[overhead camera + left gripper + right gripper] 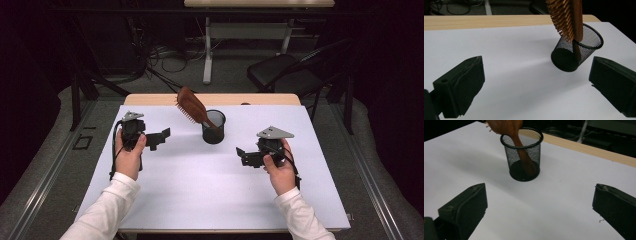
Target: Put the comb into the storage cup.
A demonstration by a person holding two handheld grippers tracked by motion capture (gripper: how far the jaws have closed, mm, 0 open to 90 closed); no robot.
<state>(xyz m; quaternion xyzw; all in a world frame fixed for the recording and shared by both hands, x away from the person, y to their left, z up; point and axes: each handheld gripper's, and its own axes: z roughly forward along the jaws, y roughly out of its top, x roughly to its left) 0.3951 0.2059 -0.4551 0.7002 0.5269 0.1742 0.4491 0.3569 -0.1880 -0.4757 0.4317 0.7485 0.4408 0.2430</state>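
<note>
Both tools (159, 138) (243, 156) spread, empty; brush (192, 107) bristles clear in left gripper view.

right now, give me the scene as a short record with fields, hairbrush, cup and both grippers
hairbrush: wooden hairbrush stands handle-down in the cup, head leaning out to the left in the high view
cup: black mesh cup upright on the white table
left gripper: left gripper open, holding nothing, left of the cup
right gripper: right gripper open, holding nothing, right of the cup
contact: neither gripper touches the cup or brush
</note>
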